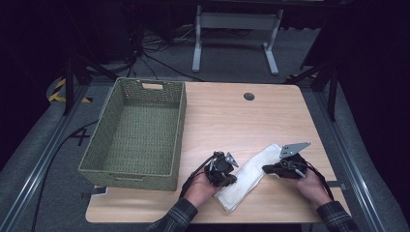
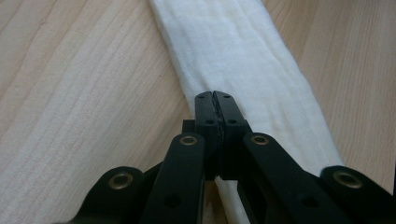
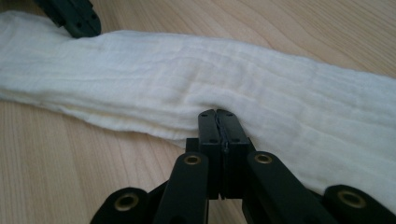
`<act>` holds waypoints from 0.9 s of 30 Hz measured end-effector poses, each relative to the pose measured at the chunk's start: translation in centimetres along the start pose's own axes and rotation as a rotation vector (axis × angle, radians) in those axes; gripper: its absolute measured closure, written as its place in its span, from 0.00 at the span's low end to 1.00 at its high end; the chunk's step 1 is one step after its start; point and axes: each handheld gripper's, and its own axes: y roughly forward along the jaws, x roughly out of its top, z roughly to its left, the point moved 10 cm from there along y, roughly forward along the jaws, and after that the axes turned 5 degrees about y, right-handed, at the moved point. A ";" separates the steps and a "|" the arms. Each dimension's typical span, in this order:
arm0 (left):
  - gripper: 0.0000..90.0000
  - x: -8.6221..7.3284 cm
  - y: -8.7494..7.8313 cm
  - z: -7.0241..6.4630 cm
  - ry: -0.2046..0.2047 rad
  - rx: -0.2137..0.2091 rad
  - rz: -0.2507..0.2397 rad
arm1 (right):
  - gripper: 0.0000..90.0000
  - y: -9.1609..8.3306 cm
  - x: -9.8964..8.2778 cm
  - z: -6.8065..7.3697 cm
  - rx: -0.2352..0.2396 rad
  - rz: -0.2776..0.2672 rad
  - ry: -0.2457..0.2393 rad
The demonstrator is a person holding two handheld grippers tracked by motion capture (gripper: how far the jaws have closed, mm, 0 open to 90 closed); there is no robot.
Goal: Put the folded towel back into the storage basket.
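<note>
A long folded white cloth [image 1: 247, 178] lies slantwise on the wooden table [image 1: 232, 121] near its front edge. My left gripper [image 1: 234, 180] is shut, its black tips resting at the cloth's left edge [image 2: 215, 95]. My right gripper [image 1: 265, 169] is also shut, its tips [image 3: 217, 113] pushed against the cloth's [image 3: 196, 79] near edge, where the fabric puckers slightly. No fabric shows between either pair of jaws. In the right gripper view the left gripper's tips [image 3: 84, 28] touch the cloth at the top left. A hand holds each gripper.
A large green woven basket [image 1: 181, 125] with nothing in it stands on the table's left half, close to the left gripper. A round cable hole [image 1: 249, 96] sits near the far edge. Bare wood lies beyond the cloth.
</note>
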 end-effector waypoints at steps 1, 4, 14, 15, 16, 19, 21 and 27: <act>1.00 0.0 0.1 -0.2 0.005 -0.002 -0.008 | 1.00 0.1 0.1 -0.1 -0.003 0.003 0.002; 1.00 0.0 0.3 -1.0 0.025 -0.017 0.000 | 1.00 0.5 0.6 -0.3 -0.009 0.001 -0.007; 1.00 0.5 1.1 -3.4 0.083 -0.062 0.015 | 1.00 1.9 2.3 -0.8 -0.019 -0.010 -0.034; 1.00 0.5 1.1 -3.6 0.085 -0.064 0.014 | 1.00 2.1 2.5 -0.8 -0.020 -0.008 -0.034; 1.00 0.6 1.2 -3.7 0.092 -0.065 0.017 | 1.00 2.2 2.7 -0.7 -0.018 -0.009 -0.037; 1.00 0.7 1.3 -4.0 0.094 -0.072 0.017 | 1.00 2.5 3.0 -0.7 -0.015 -0.008 -0.043; 1.00 0.8 1.5 -4.2 0.100 -0.079 0.019 | 1.00 2.9 3.3 -0.5 -0.008 -0.013 -0.045; 1.00 0.8 1.4 -4.3 0.095 -0.087 0.012 | 1.00 3.1 3.6 -0.3 0.003 -0.012 -0.057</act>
